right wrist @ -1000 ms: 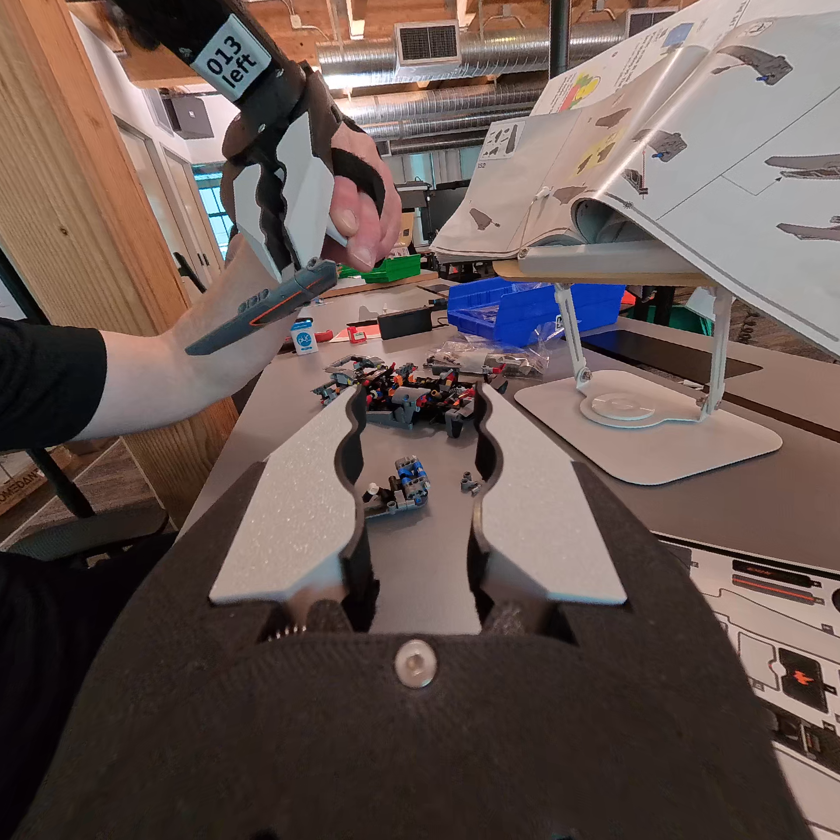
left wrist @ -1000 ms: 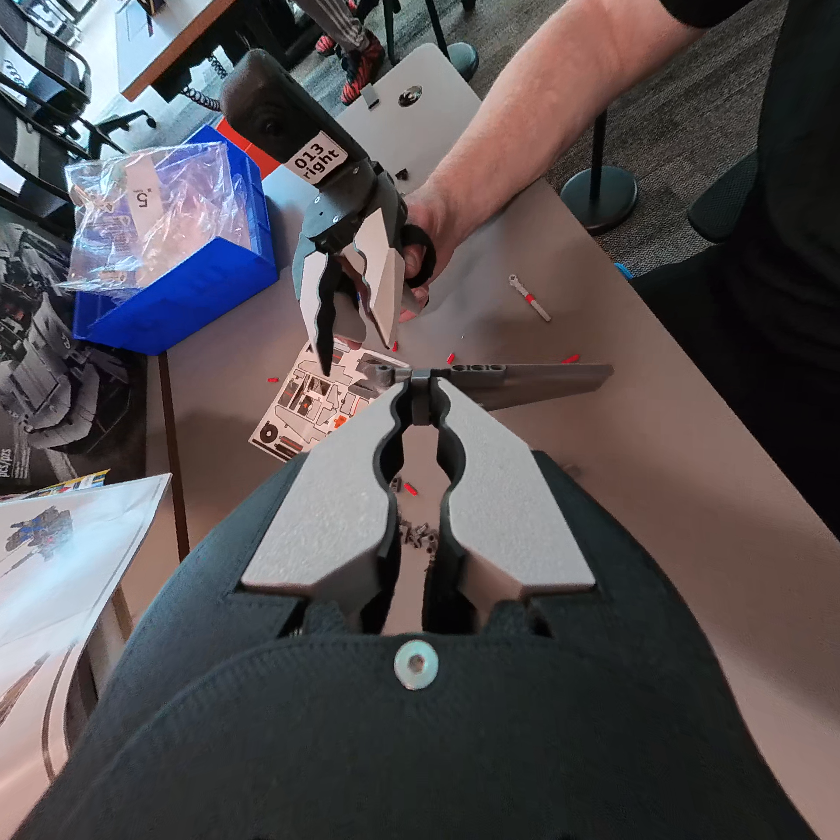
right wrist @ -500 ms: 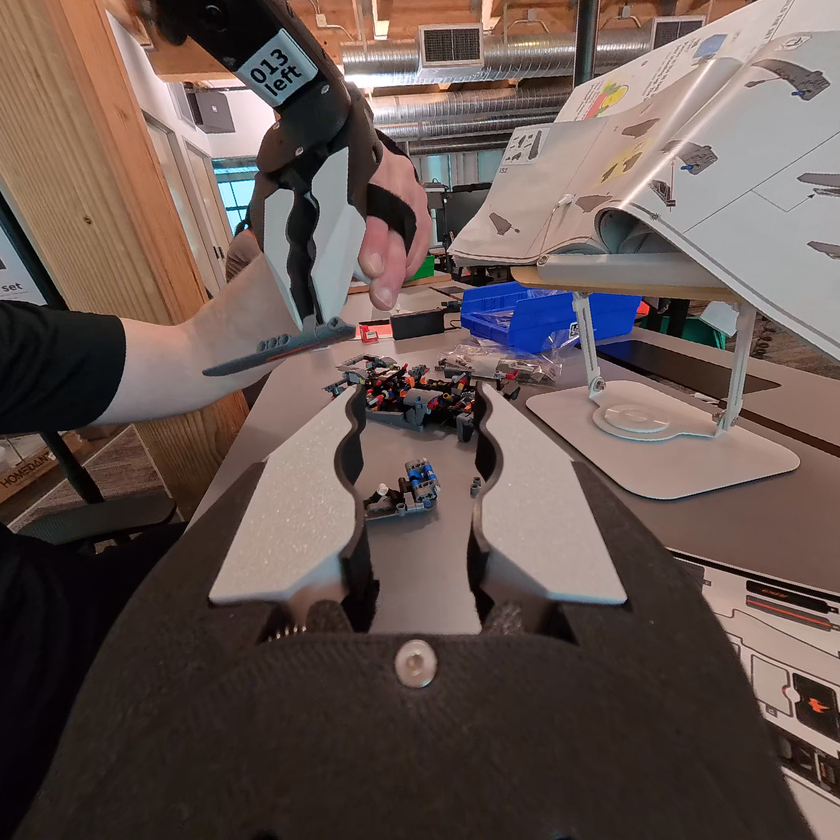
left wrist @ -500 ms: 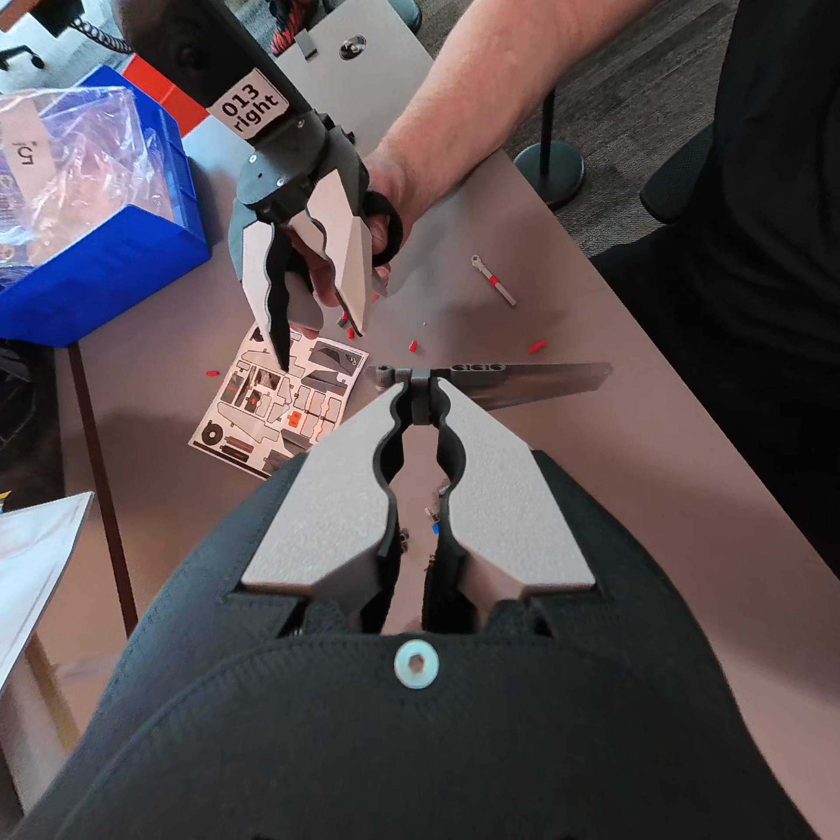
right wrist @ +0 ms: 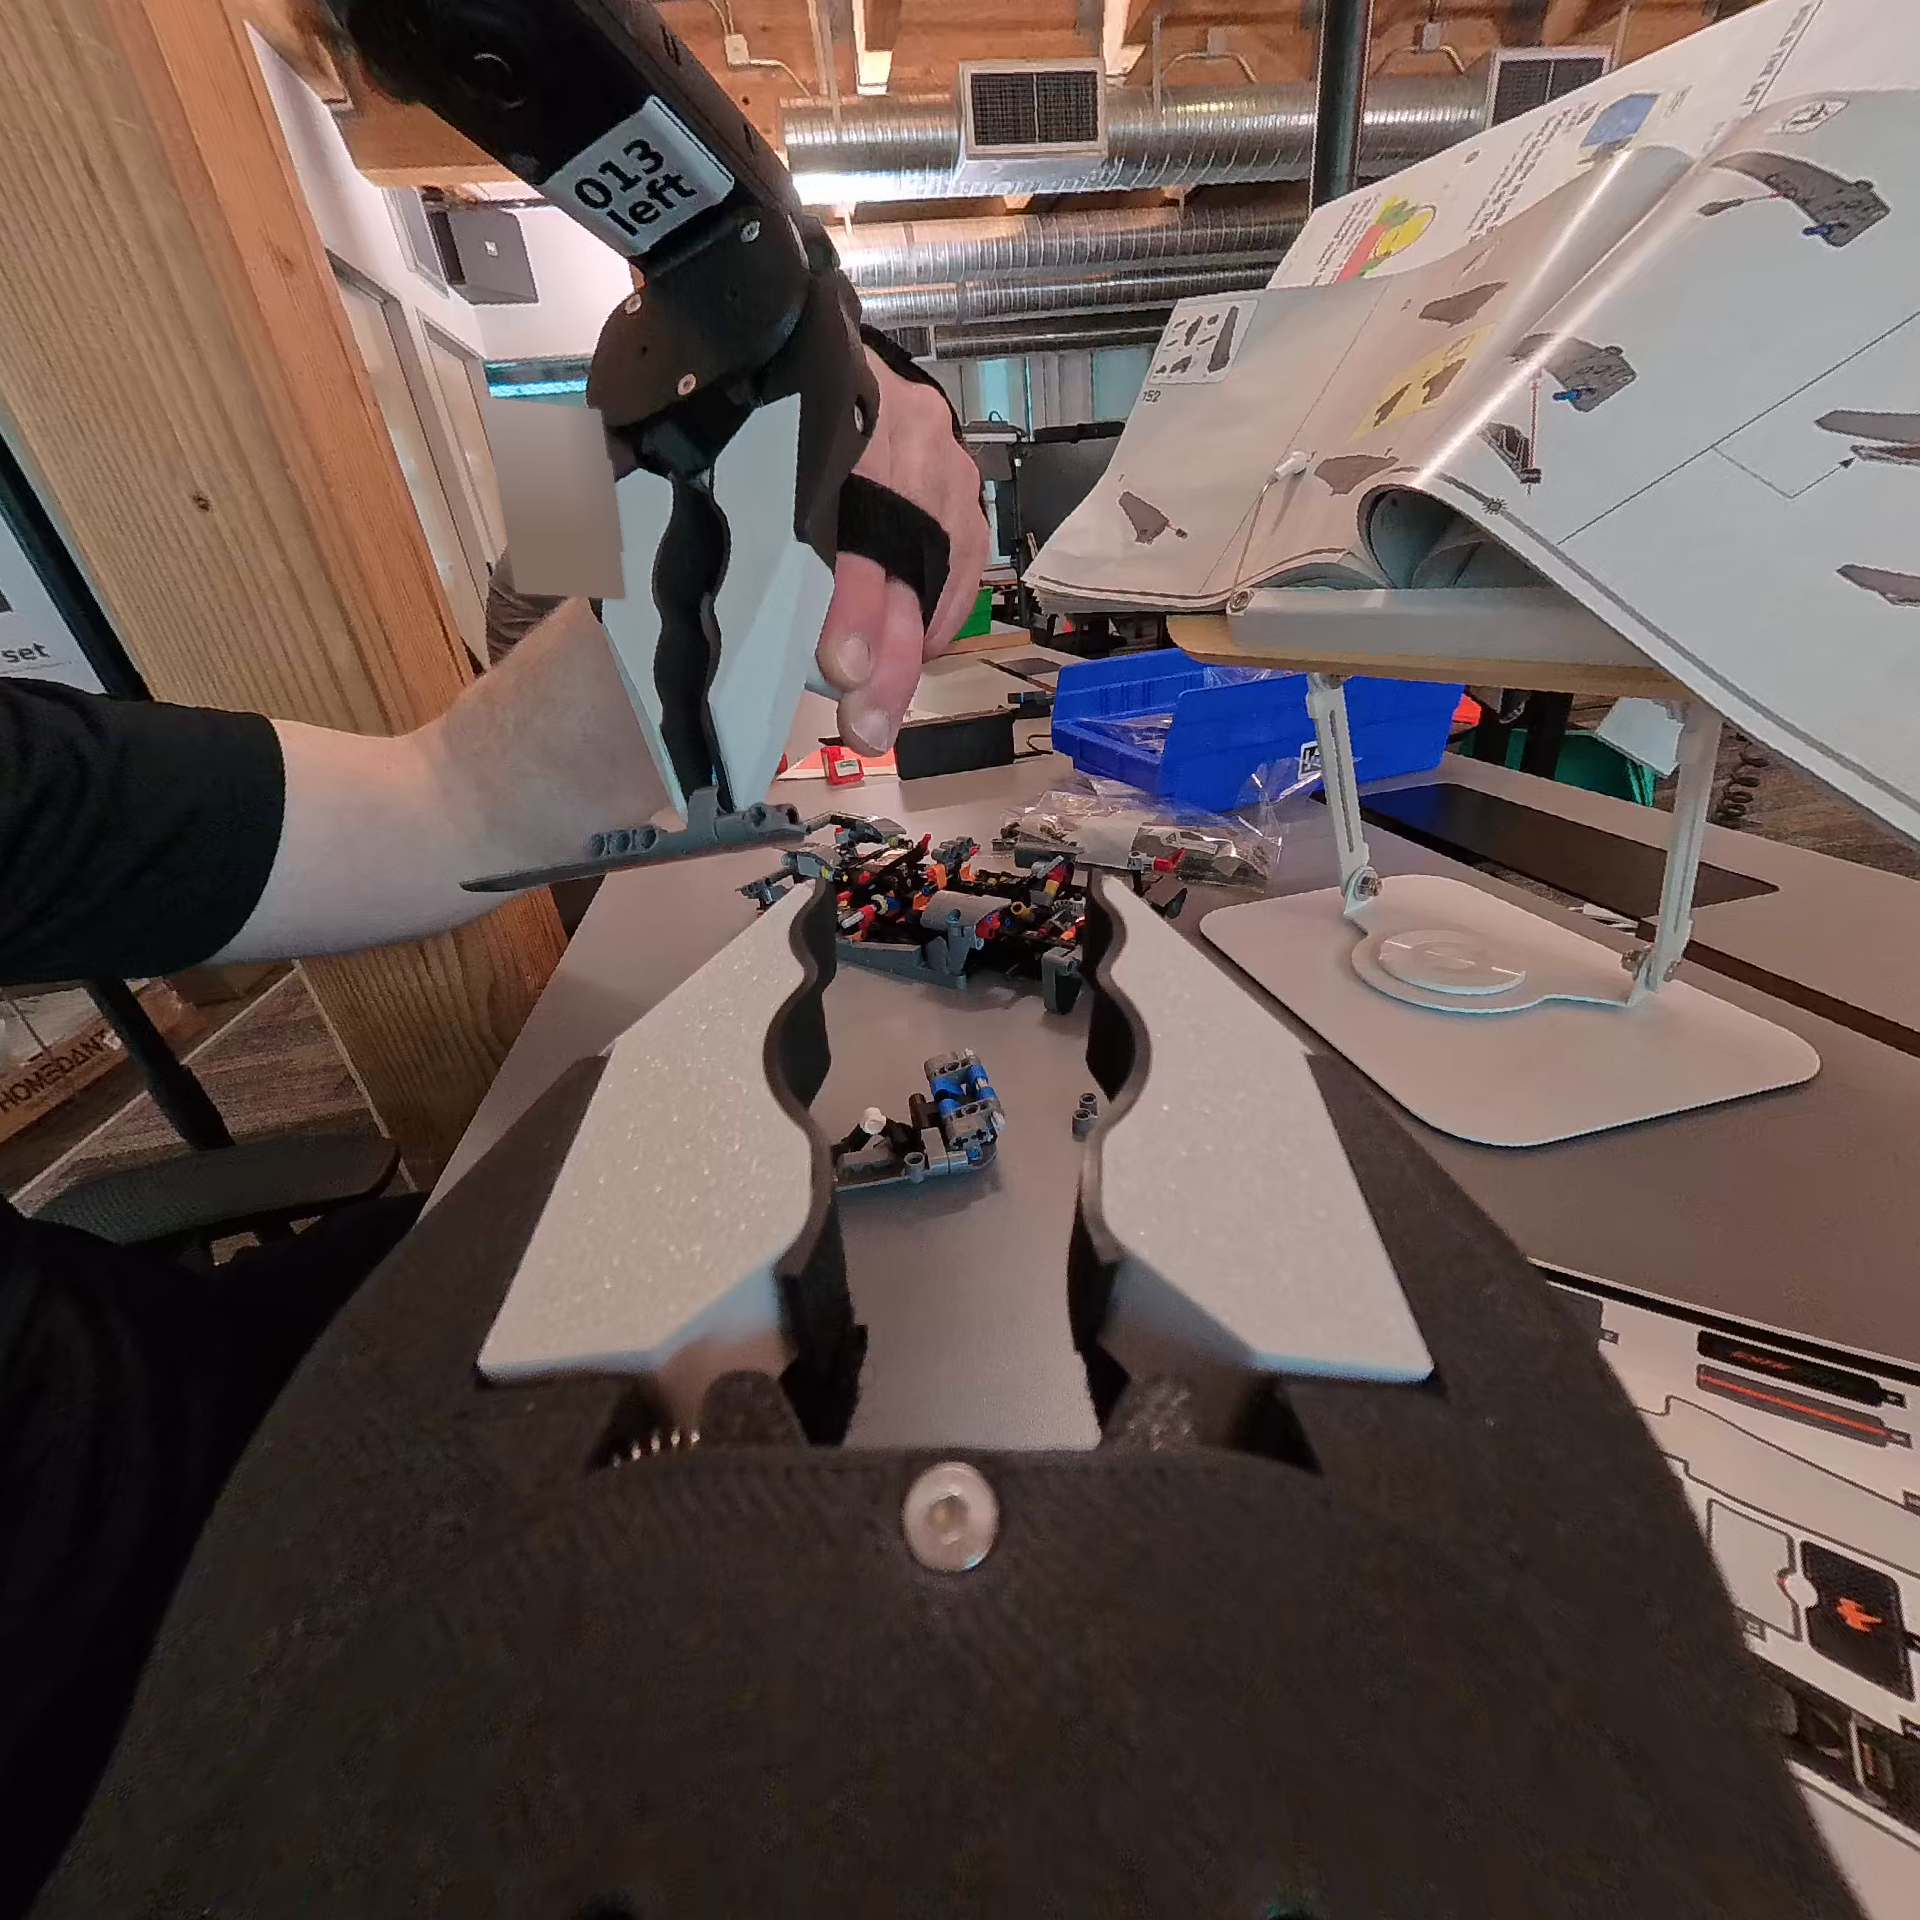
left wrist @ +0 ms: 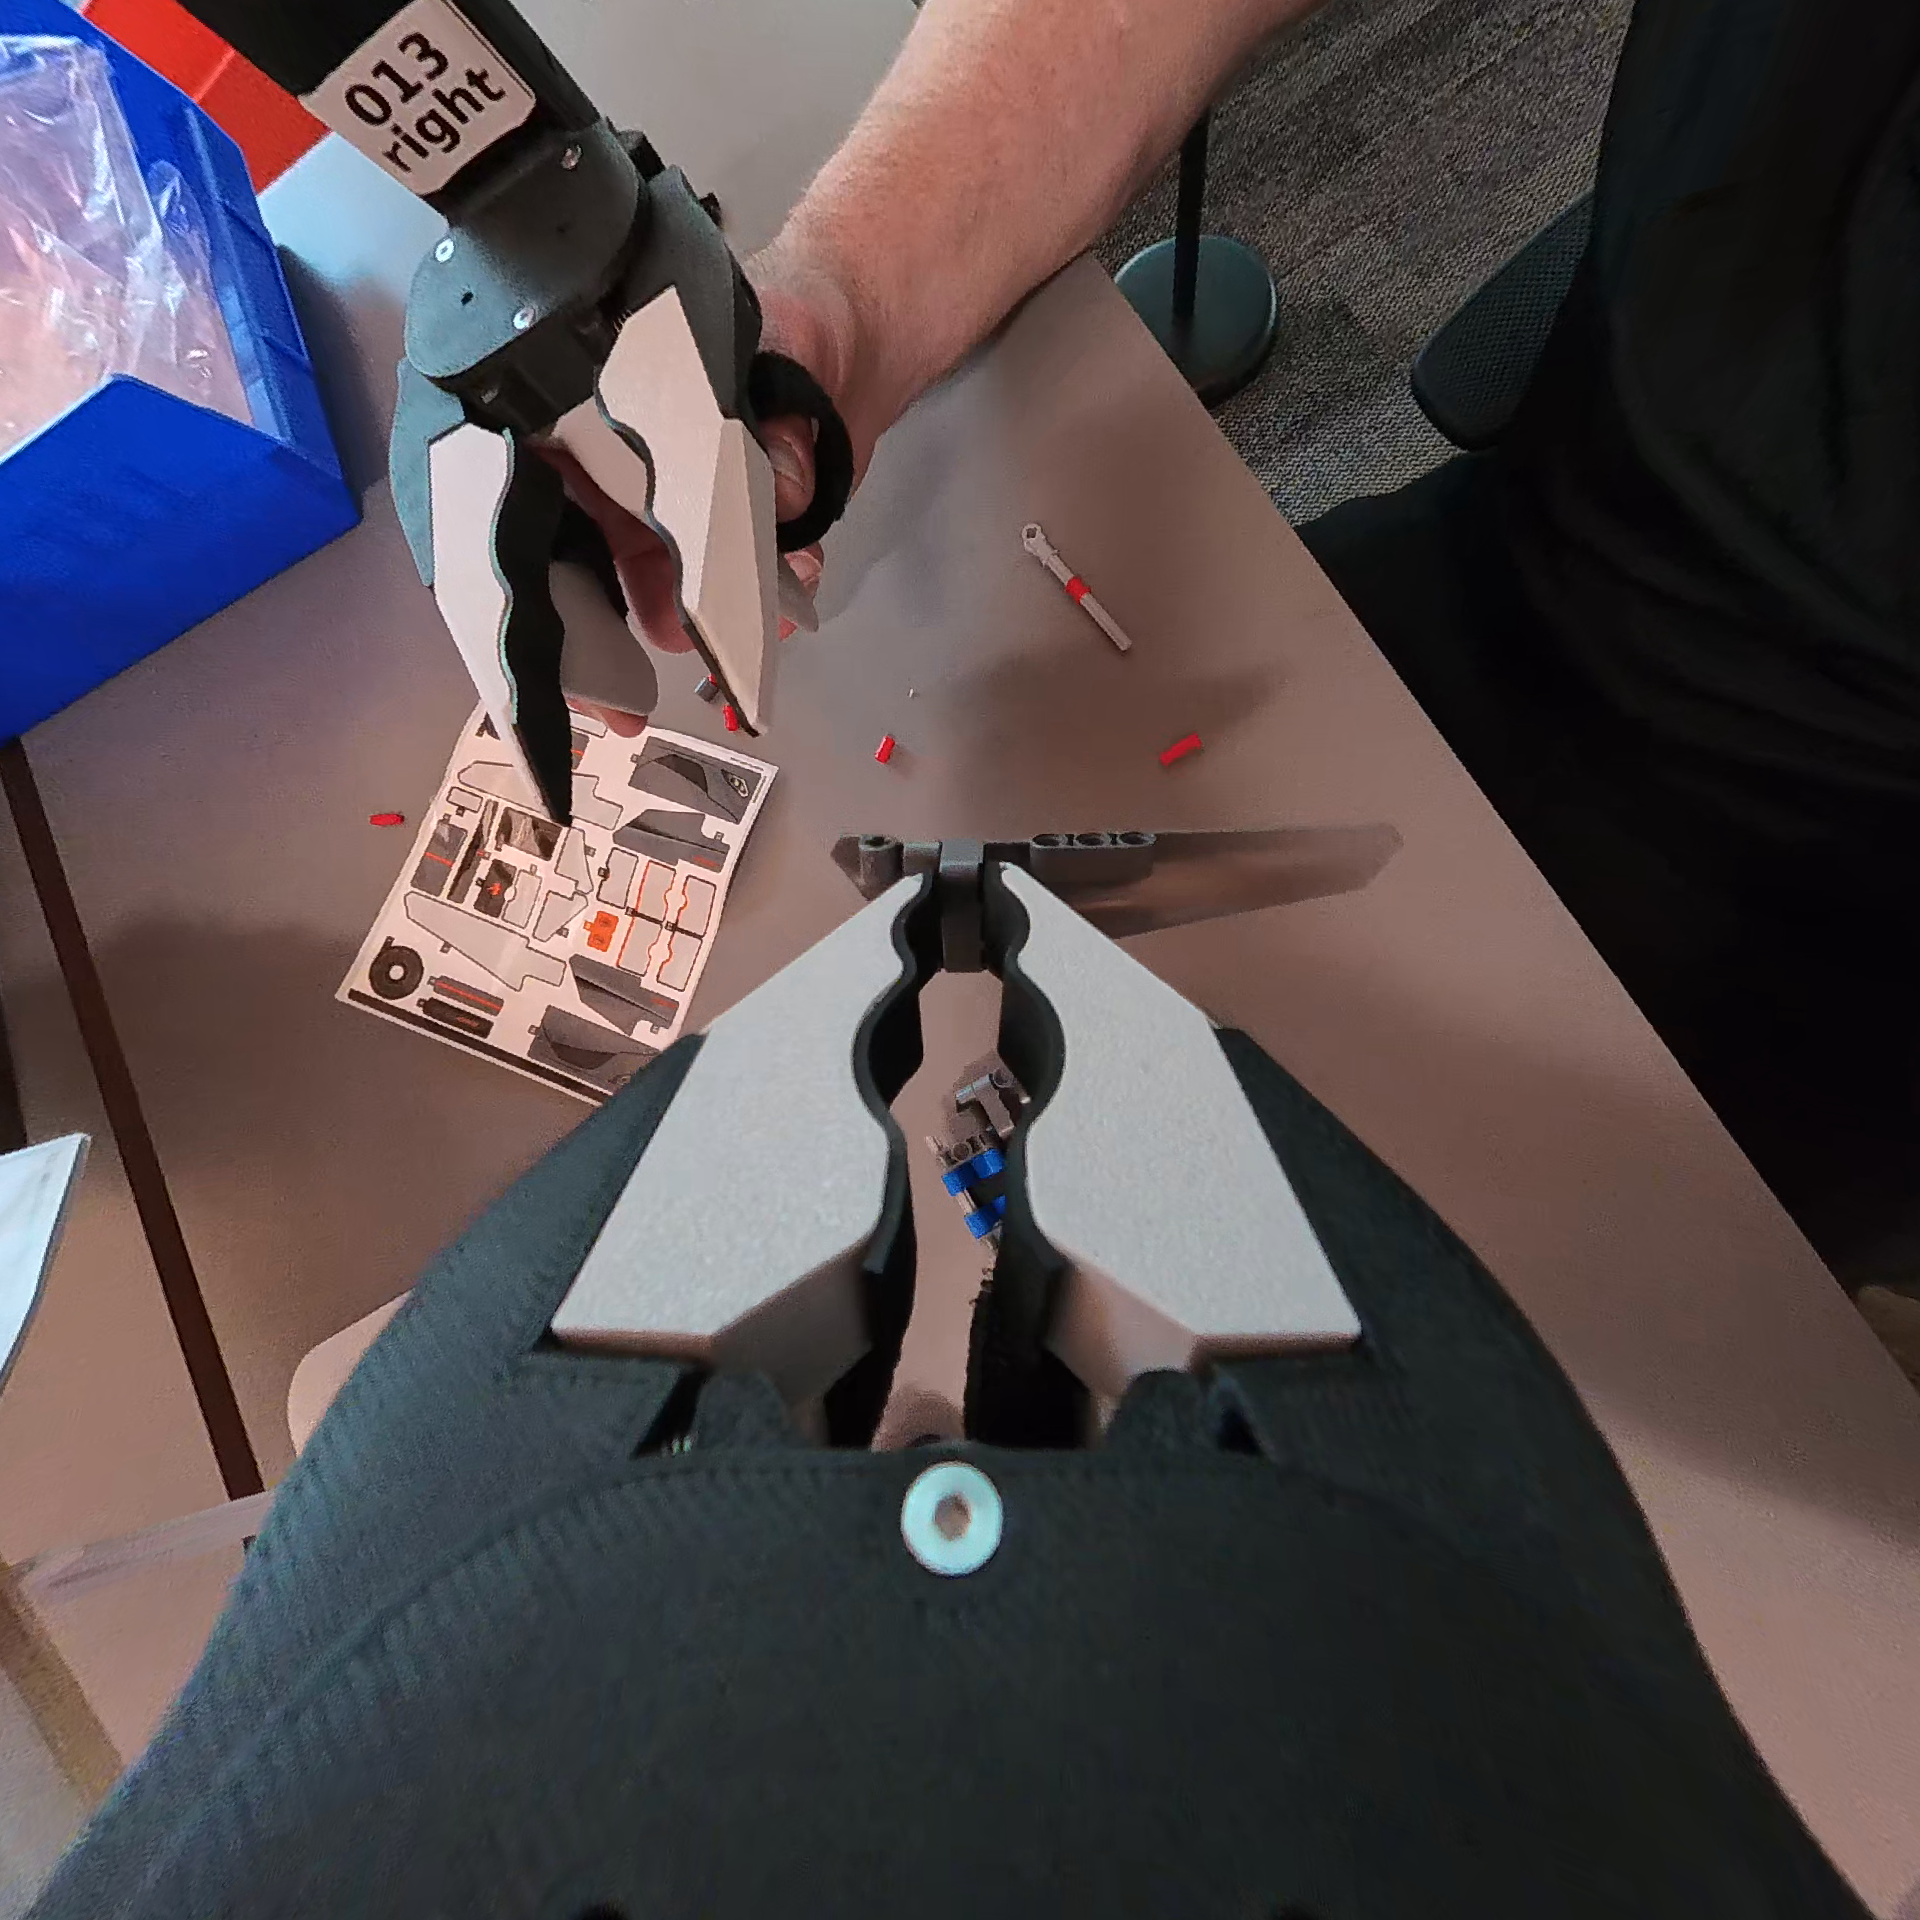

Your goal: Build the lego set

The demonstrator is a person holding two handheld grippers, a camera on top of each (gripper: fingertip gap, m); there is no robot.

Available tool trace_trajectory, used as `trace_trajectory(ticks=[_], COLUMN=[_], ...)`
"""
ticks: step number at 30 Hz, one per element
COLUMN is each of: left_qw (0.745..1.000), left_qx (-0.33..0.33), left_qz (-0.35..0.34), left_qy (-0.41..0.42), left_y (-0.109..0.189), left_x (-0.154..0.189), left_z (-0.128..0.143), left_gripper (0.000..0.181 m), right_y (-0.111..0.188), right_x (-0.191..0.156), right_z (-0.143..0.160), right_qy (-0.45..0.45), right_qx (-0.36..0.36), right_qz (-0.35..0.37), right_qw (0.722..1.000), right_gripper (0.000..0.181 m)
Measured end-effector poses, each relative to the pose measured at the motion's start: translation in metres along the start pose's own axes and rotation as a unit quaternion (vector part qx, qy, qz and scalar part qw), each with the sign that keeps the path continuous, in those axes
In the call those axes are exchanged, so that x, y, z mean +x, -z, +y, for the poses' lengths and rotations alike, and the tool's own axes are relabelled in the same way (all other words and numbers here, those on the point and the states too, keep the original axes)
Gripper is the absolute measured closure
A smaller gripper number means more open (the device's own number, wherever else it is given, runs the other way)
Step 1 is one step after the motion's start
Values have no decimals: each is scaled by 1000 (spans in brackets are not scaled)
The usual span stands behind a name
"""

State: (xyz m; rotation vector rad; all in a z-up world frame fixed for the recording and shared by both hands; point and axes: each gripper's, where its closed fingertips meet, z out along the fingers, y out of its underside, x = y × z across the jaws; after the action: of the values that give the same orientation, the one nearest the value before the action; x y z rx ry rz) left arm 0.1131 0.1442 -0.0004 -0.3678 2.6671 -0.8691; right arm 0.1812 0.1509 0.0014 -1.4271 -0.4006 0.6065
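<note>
Left gripper (left wrist: 961,883) jaws clenched on a long grey panel (left wrist: 1195,868) above the desk (left wrist: 1351,1091) — right gripper (right wrist: 956,914) jaws released, holding nothing

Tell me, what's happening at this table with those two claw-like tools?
A person is building a Lego set with a handheld gripper in each hand. The left gripper is shut on a long dark grey panel piece, held above the table. The right gripper is open and empty, facing a small blue-and-grey subassembly and the partly built model.
</note>
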Motion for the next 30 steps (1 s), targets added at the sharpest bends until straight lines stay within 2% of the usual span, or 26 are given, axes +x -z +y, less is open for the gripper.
trace_trajectory(ticks=[10, 19, 23, 30], left_qw=[999, 983, 975, 958], left_qx=[-32, -159, -192, -259], left_qz=[16, 51, 63, 93], left_qy=[20, 69, 91, 78], left_y=[2, -15, -23, -44], left_x=[19, 74, 84, 103], left_z=[16, 82, 108, 138], left_gripper=[177, 176, 176, 176], right_y=[0, -3, -3, -4], right_x=[0, 0, 3, 4], right_z=[1, 7, 11, 14], right_qy=[1, 2, 4, 5], right_qx=[-2, -13, -20, -25], right_qz=[-1, -1, 4, 6], right_qw=[1000, 1000, 1000, 1000], right_gripper=[136, 136, 136, 136])
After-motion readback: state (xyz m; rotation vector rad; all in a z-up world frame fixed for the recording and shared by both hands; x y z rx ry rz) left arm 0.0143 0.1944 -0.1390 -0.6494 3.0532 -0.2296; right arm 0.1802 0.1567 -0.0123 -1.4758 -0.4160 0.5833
